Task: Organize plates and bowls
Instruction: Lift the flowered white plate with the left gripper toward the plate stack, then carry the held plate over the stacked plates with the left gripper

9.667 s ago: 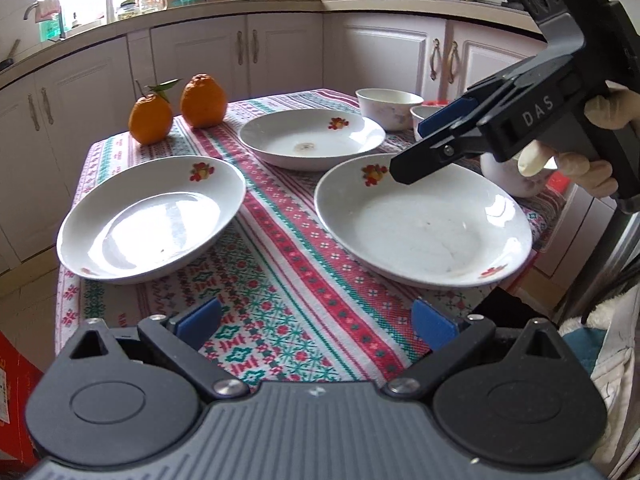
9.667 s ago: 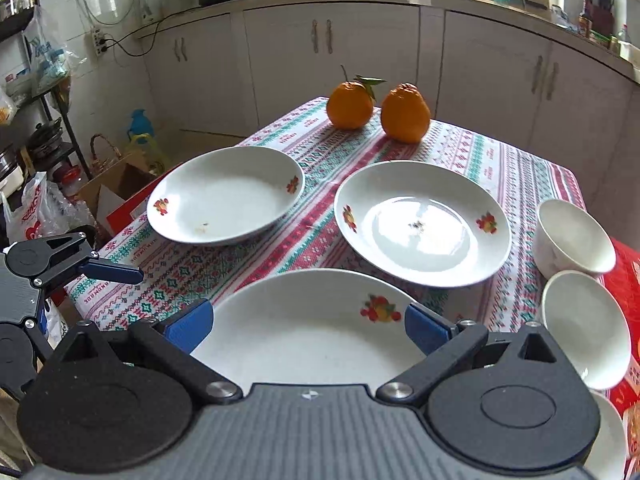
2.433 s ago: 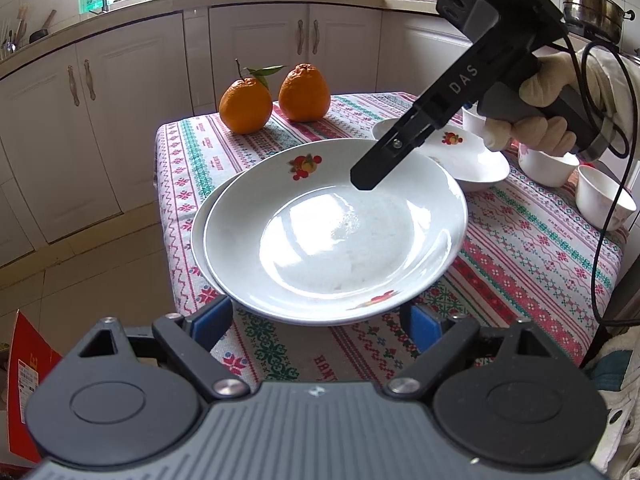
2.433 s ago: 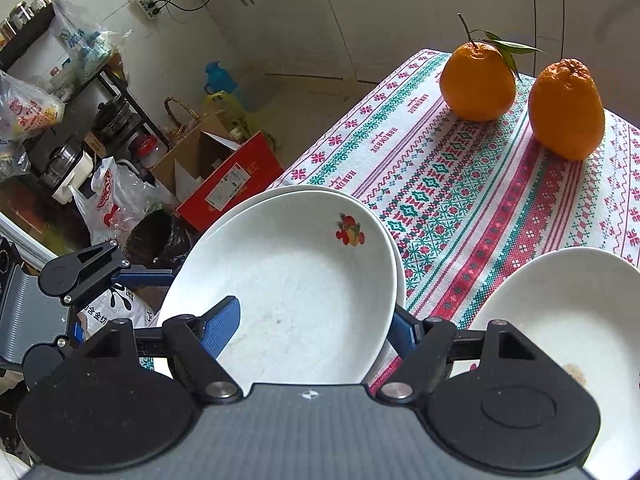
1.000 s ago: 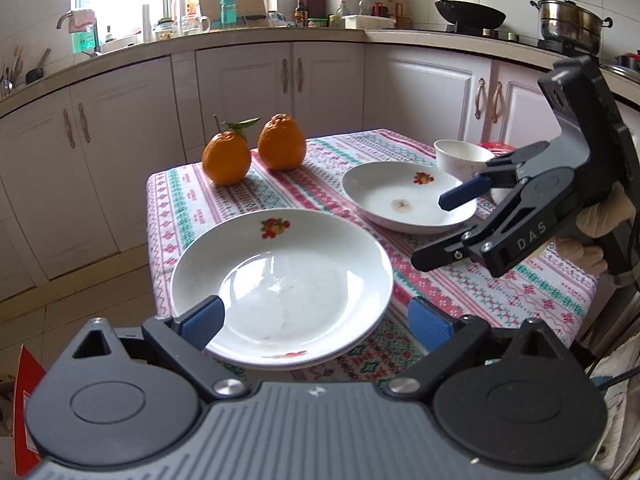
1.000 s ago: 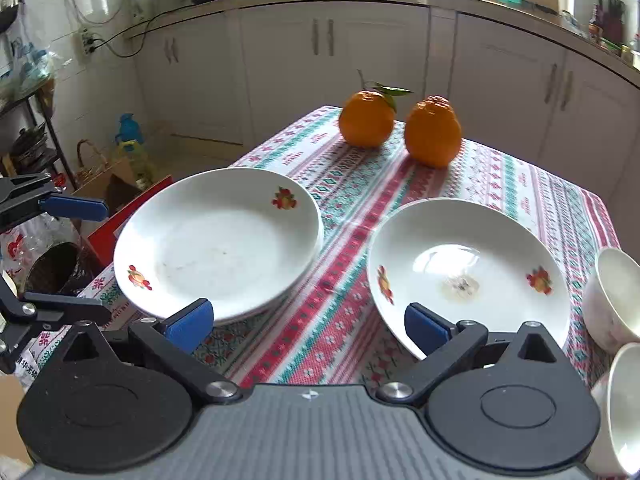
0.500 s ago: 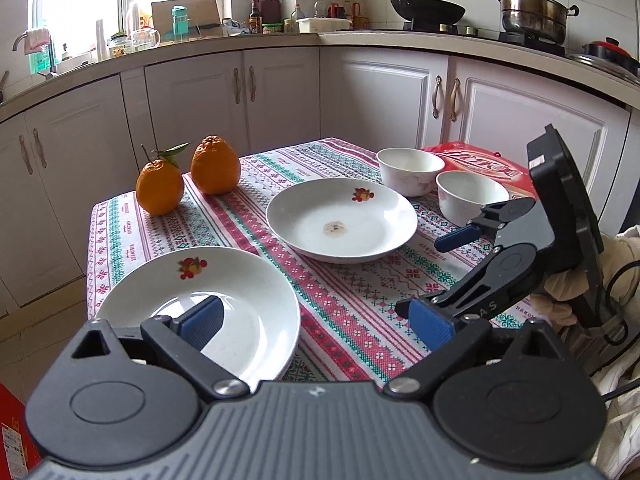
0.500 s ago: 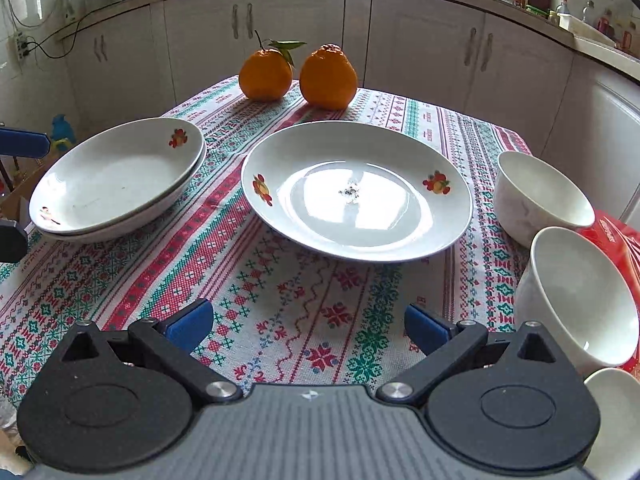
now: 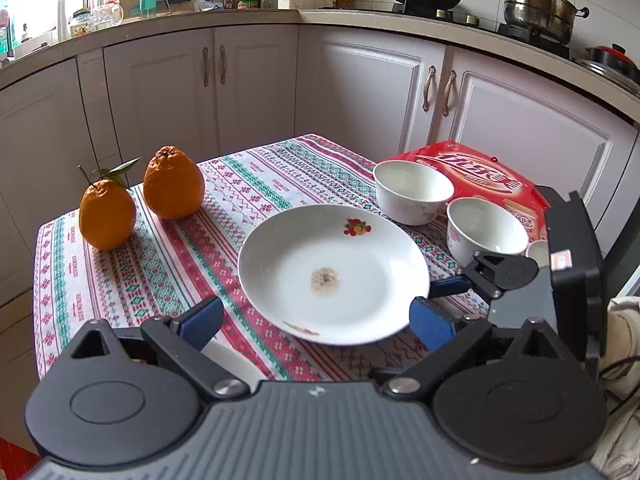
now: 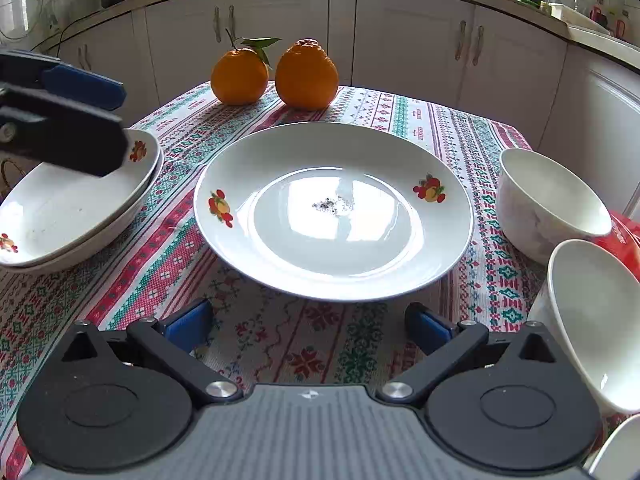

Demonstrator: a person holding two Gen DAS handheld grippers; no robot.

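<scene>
On plate [image 10: 280,152], dark crumbs [image 10: 332,204]

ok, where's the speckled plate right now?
Centre of the right wrist view: speckled plate sits alone on the tablecloth, between the stacked plates and the bowls.

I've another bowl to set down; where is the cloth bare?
Bare cloth lies between the oranges and the single plate, and in front of that plate. It is crowded right, by the bowls, and left, by the stacked plates.
</scene>
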